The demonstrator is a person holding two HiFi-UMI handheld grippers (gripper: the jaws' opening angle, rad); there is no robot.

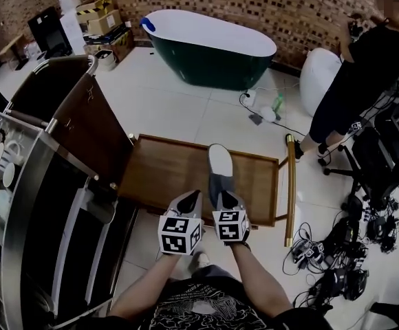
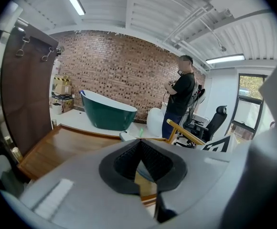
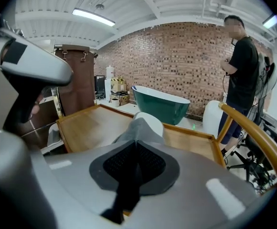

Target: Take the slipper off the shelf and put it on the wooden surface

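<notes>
**Slipper over the wooden surface, heel in the right gripper**

Head view. The wooden surface (image 1: 162,177) sits centre frame with a raised rim on all sides. The grey slipper (image 1: 219,174) lies lengthwise over its right half, its white toe pointing toward the far rim and its heel at the near edge. The right gripper (image 1: 228,203) is clamped on the heel. The left gripper (image 1: 190,201) is just beside it on the left, over the near rim, apart from the slipper. The shelf (image 1: 27,205) and a brown panel (image 1: 93,133) close off the left side. A gold rail (image 1: 290,184) stands just past the right rim. There is open tile floor beyond the far rim, up to the bathtub (image 1: 206,47). A person (image 1: 364,67) stands at the far right, and cables (image 1: 337,253) lie on the floor to the right.

Left gripper view. The jaws are pinched together at the tips with nothing gripped. Bare wood stretches ahead and to the left, bounded by the brown panel.

Right gripper view. The jaws are narrow, closed on the slipper's (image 3: 144,127) grey fabric. The toe reaches forward above the wood. It is not clear whether the sole touches the wood. There is free board on both sides, more on the left, and the gold rail (image 3: 248,132) borders the right.
</notes>
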